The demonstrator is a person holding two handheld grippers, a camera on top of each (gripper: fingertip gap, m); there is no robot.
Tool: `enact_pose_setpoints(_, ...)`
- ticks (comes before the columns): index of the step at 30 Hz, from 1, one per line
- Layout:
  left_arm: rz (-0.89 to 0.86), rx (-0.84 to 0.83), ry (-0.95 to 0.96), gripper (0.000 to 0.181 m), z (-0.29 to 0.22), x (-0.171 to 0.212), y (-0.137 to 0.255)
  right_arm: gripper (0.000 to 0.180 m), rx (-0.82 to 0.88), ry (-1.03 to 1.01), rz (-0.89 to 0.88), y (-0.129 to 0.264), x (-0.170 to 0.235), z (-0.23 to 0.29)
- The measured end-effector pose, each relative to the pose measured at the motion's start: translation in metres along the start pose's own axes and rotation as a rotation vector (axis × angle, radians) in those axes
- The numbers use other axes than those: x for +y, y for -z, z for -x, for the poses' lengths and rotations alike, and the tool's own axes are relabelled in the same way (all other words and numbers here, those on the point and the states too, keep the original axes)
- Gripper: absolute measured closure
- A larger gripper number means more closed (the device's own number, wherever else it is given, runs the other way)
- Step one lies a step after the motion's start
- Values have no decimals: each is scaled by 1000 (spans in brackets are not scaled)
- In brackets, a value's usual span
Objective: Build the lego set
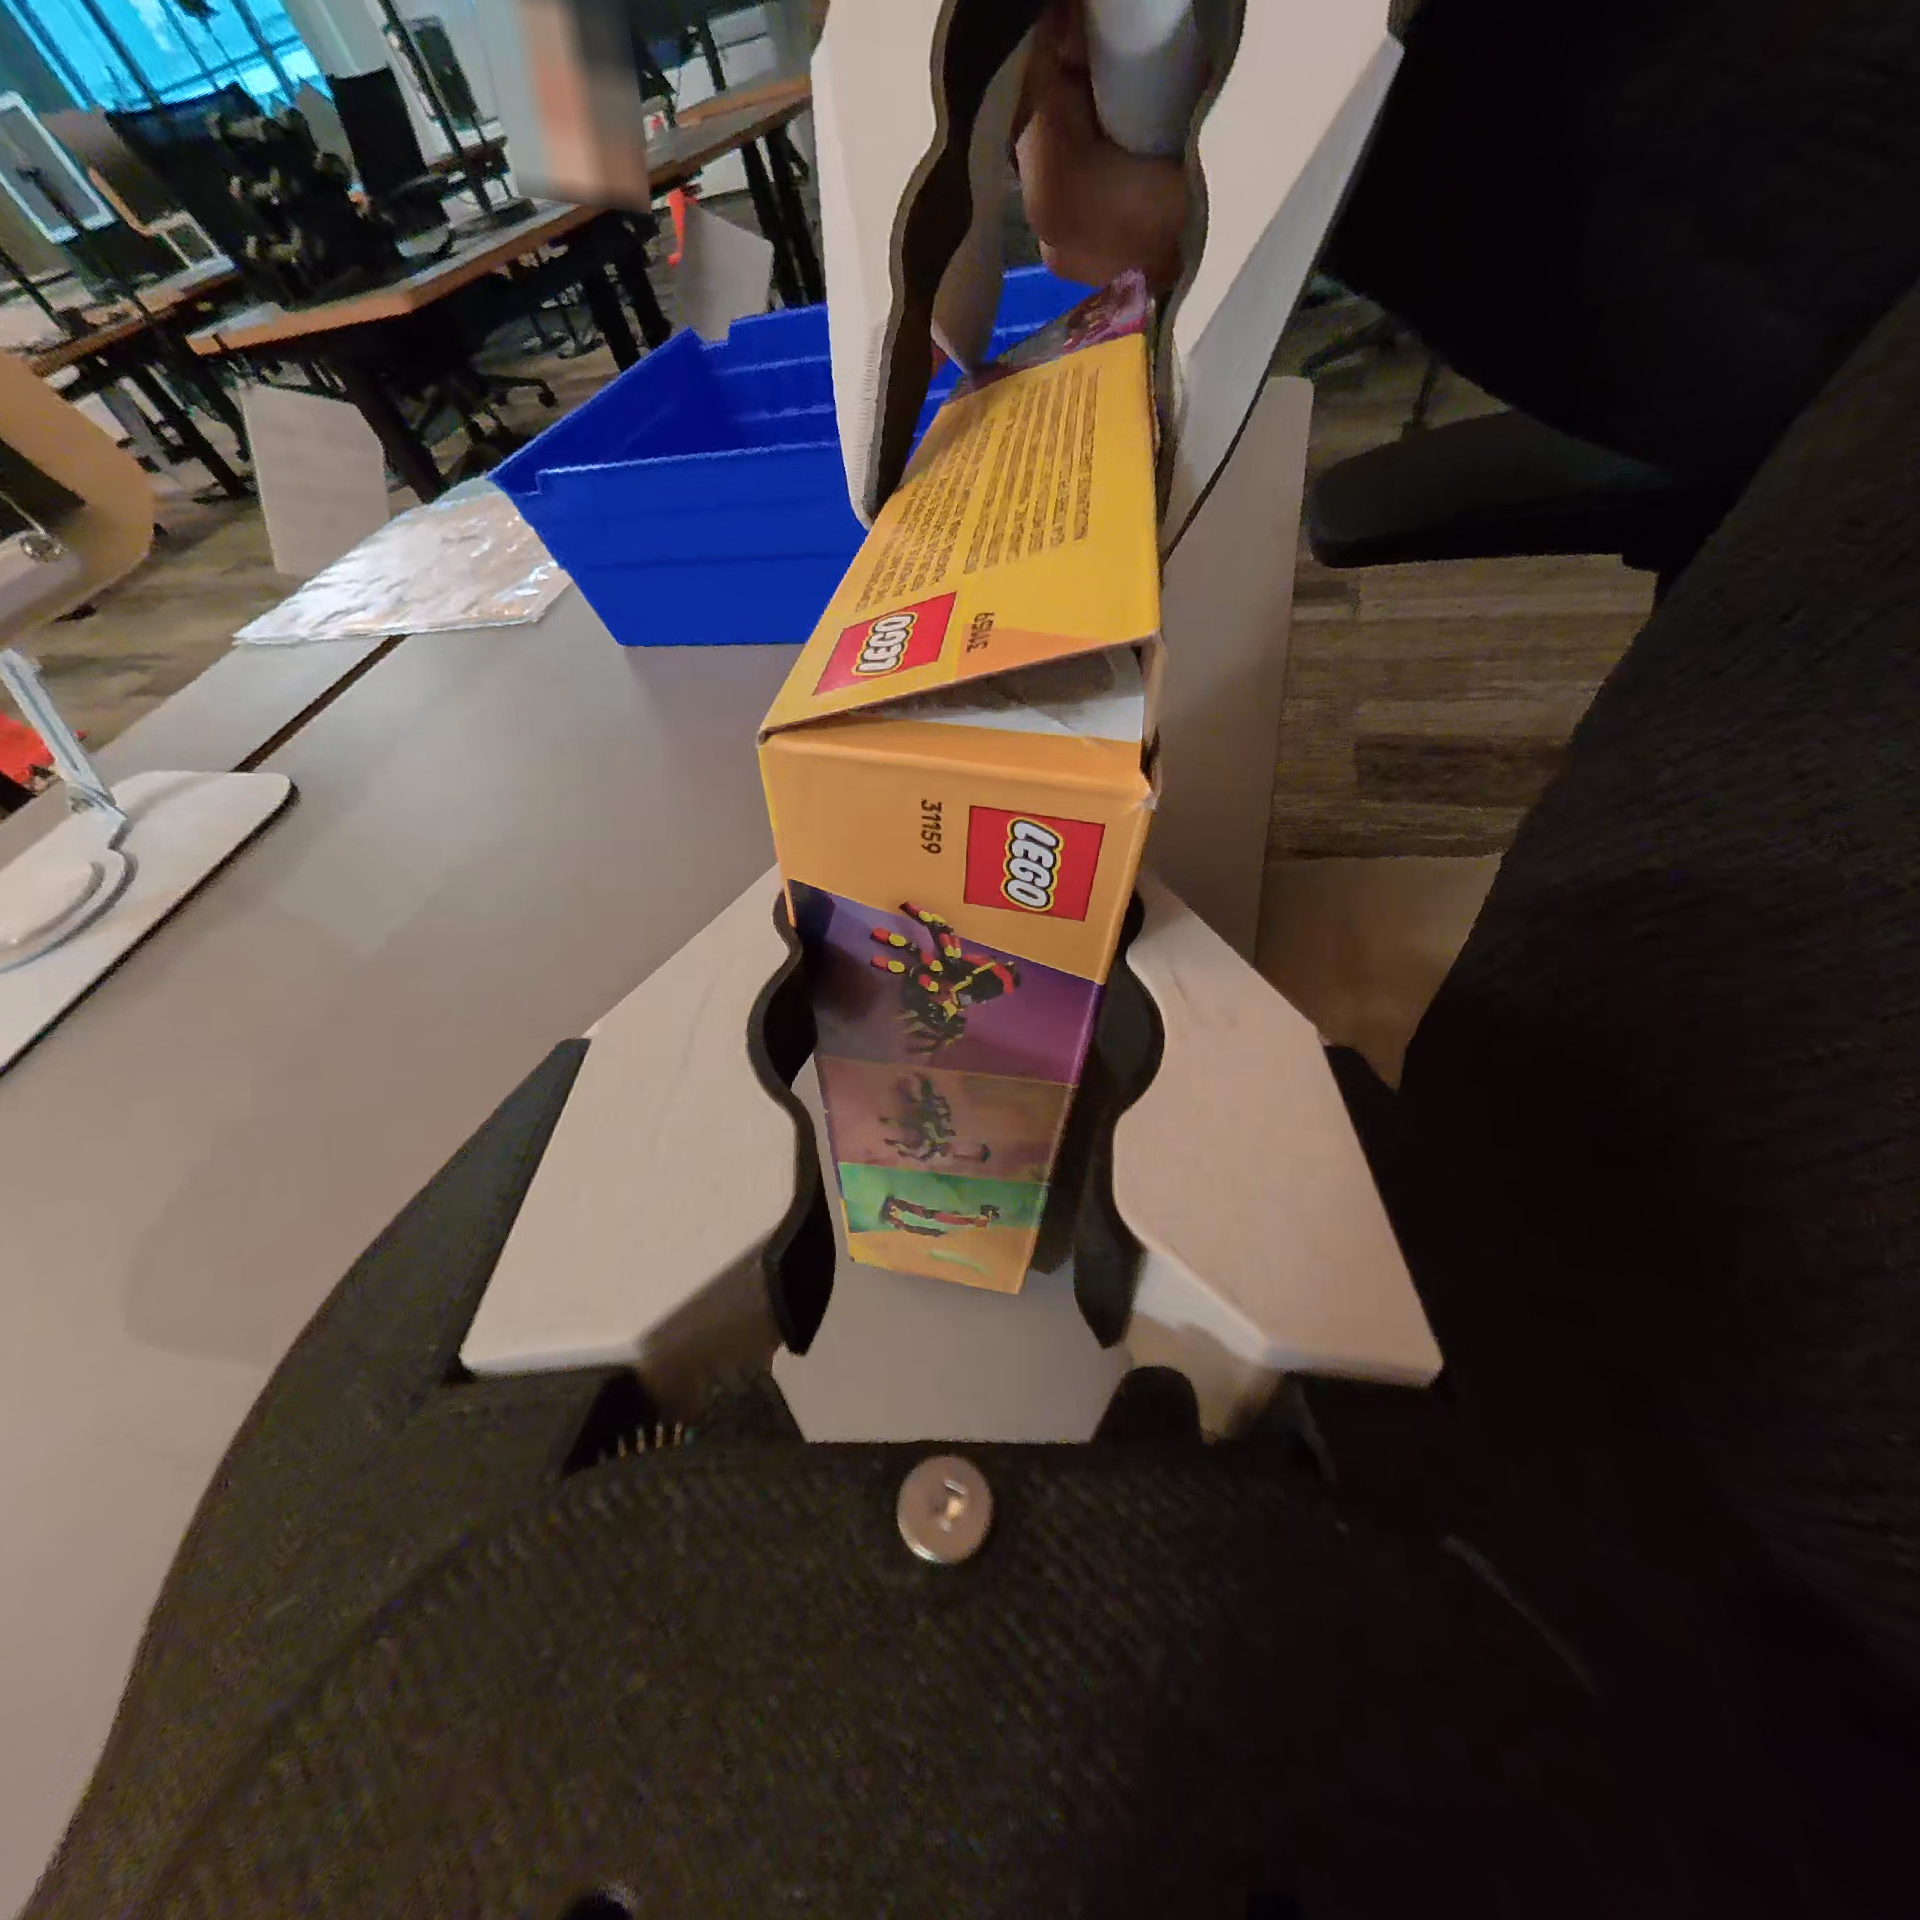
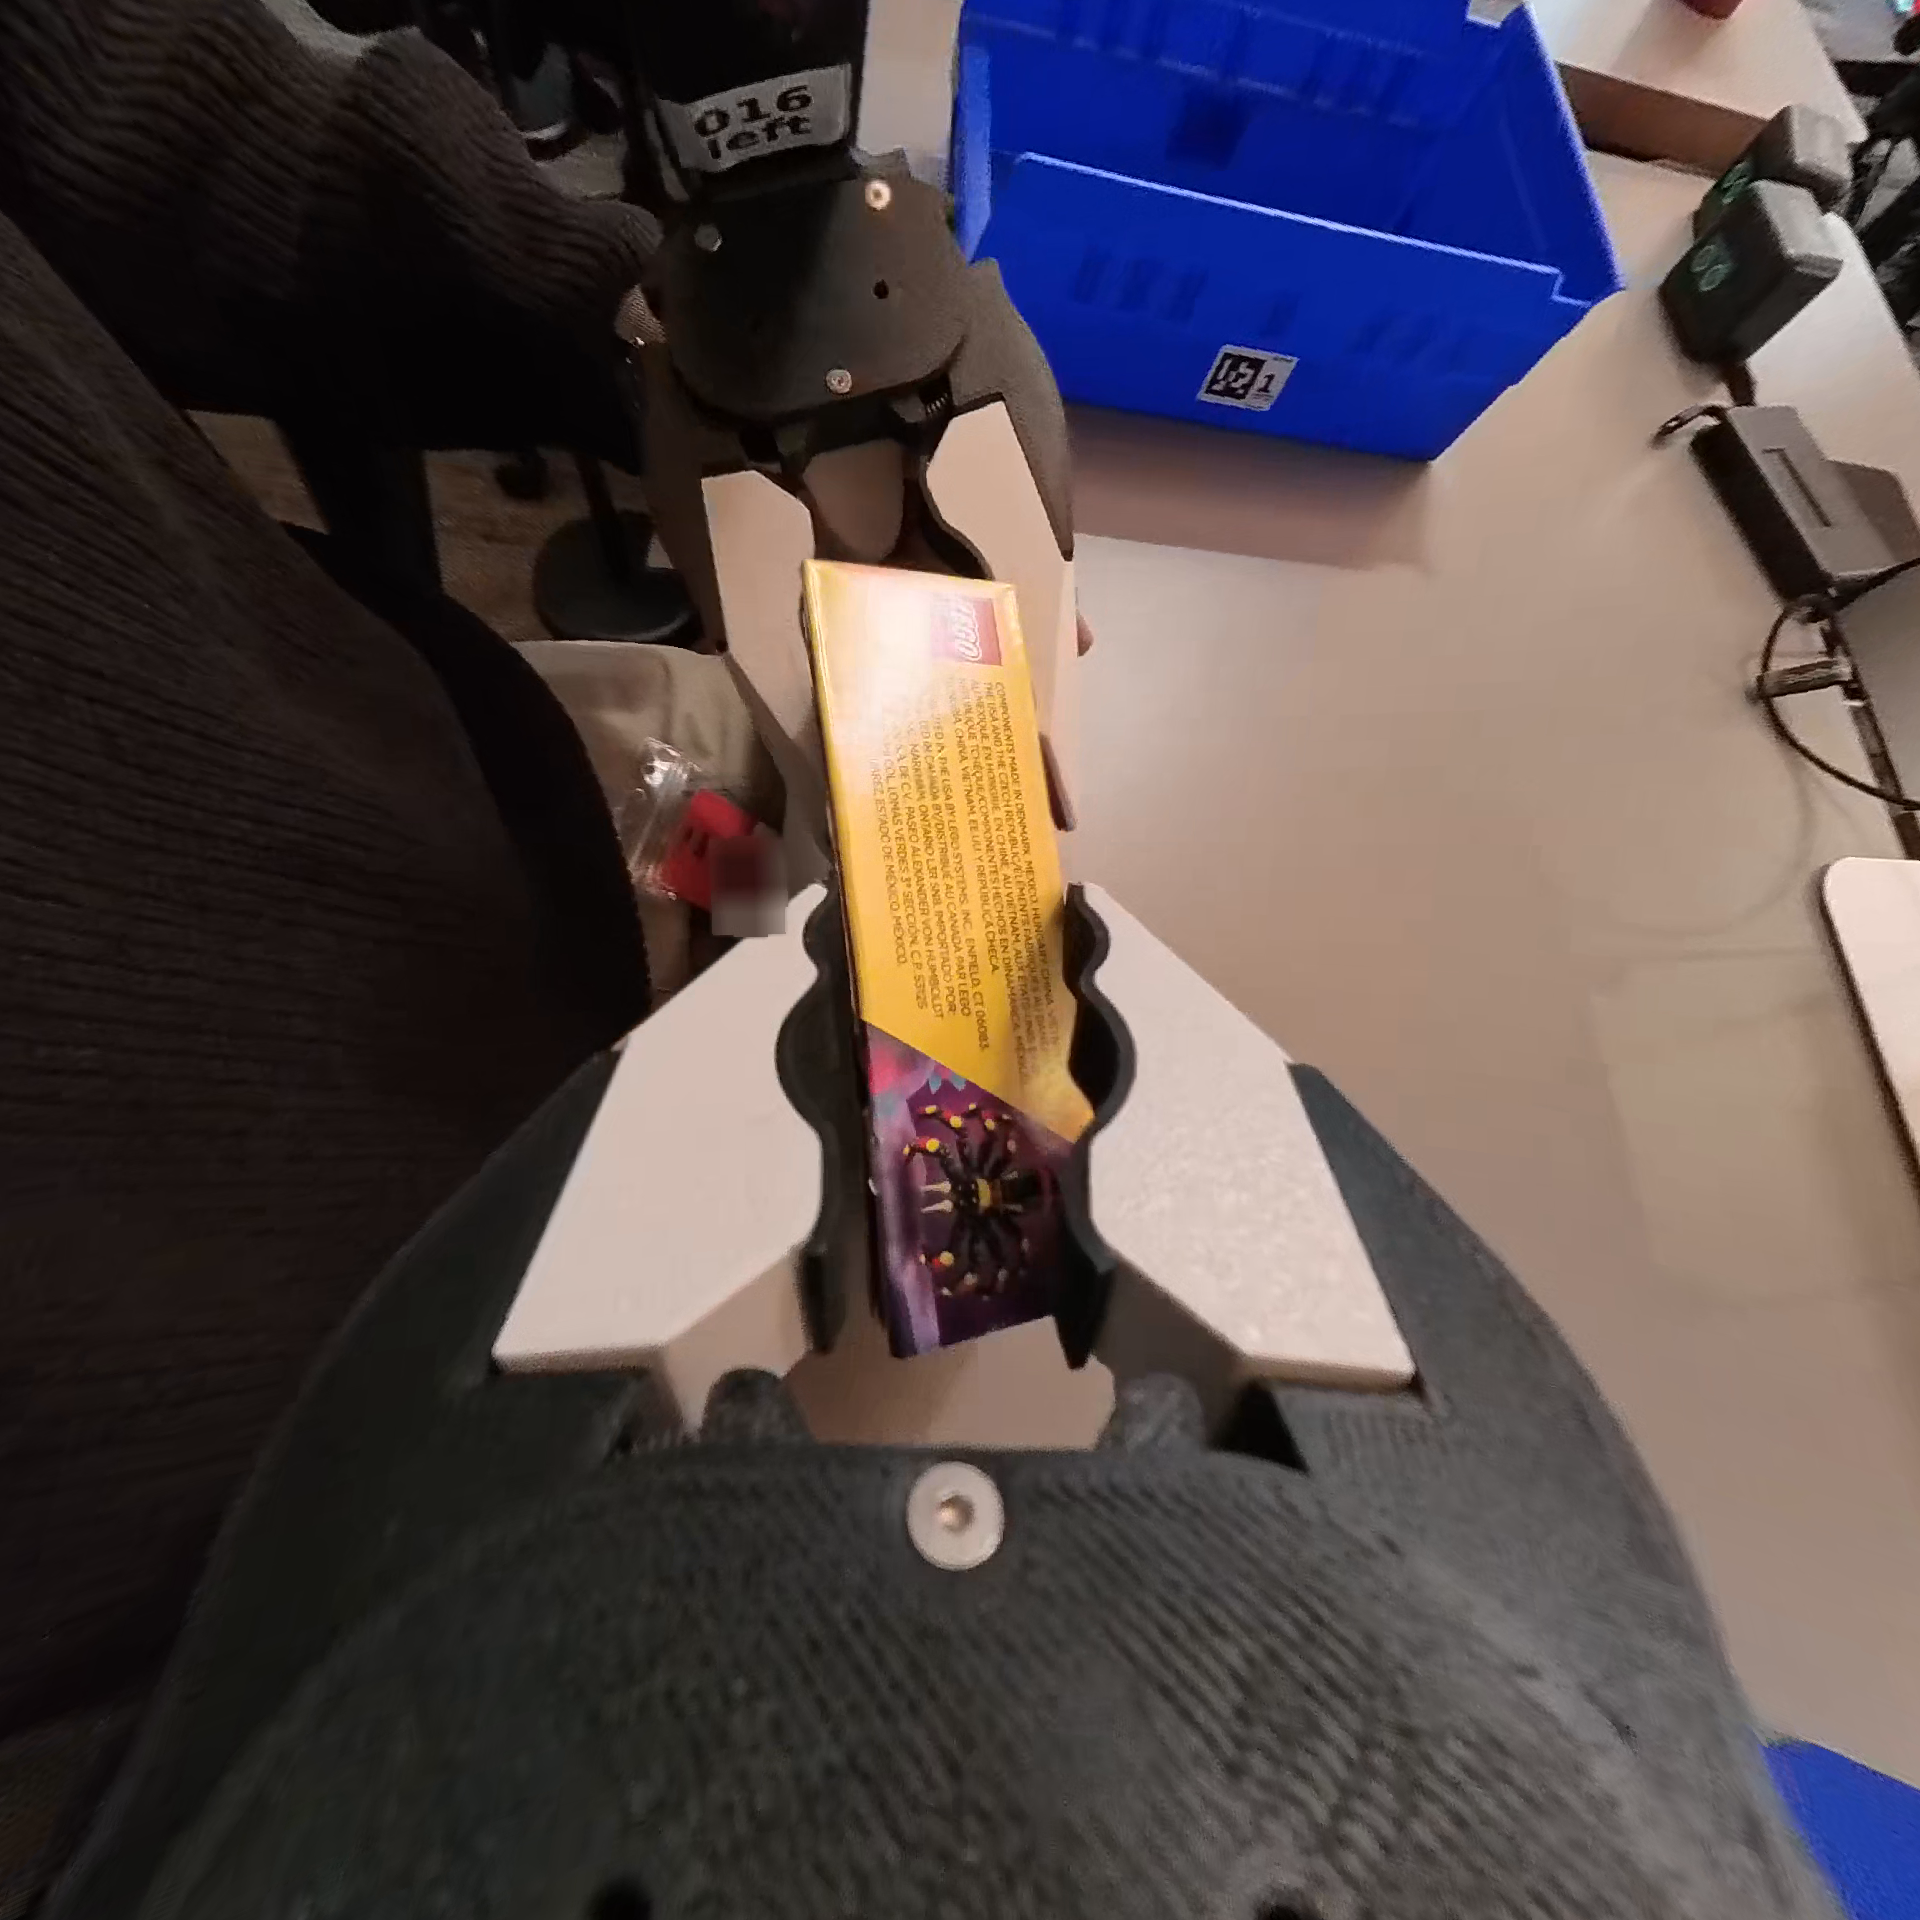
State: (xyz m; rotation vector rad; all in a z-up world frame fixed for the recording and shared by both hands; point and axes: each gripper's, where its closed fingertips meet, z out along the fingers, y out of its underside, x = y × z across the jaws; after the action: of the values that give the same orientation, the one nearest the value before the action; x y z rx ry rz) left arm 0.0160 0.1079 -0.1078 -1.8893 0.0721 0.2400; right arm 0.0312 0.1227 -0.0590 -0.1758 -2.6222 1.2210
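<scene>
Above the near edge of the grey table (image 2: 1403, 831), the yellow lego box (image 1: 966, 810) is being held in the air between the two grippers, one at each end. In the left wrist view, the left gripper (image 1: 956, 1091) is being kept closed on the near end of the box, its black pads pressed against the two broad faces. In the right wrist view, the right gripper (image 2: 966, 1132) is likewise being clamped on the opposite end, over the purple picture panel.

One end flap is being seen lifted in the left wrist view, with a gap showing under it, so the box is judged to be already opened or partly so. A small clear bag (image 2: 675, 821) with red pieces is lying low at the left, beside the dark sleeve; whether it came from this box cannot be told. A blue bin (image 2: 1299, 260) is standing far on the table, well apart from the box, and a sheet of clear plastic (image 1: 416, 571) is lying just to its left.

The box is judged to be light, thin cardboard: stiff along its edges but easily dented on the broad faces, and smooth enough to slip. Hold is best taken near the corners and folded edges, with moderate squeeze. With a flap loose, tilting that end down is likely to let contents slide out, which may be wanted only over the table or bin.
</scene>
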Motion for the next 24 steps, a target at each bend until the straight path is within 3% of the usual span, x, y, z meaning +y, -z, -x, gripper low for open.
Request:
enact_pose_setpoints(1,2,0,-12,127,-1,0,0,138,-22,-12,-8,2,-1,2)
enact_pose_setpoints(6,-9,-5,-47,127,-6,-6,-2,142,-150,-122,-95,12,-5,8)
enact_pose_setpoints(9,-10,-8,-57,127,-7,-6,-2,158,-235,-202,-301,31,-26,5)
enact_pose_setpoints(11,-3,-10,-44,127,-6,-4,-2,179,-187,-267,-391,42,-30,-15)
enact_pose_setpoints(13,-3,-9,-24,127,-3,-2,-1,158,-88,-300,-436,50,-27,-36)
enact_pose_setpoints(19,2,-28,99,127,11,5,-1,149,-24,-180,-408,52,-35,-28)
enact_pose_setpoints(22,3,-45,176,127,22,10,0,174,-23,-41,-369,44,-39,-10)
enact_pose_setpoints(24,1,-62,207,127,28,13,3,177,-43,6,-266,30,-31,1)
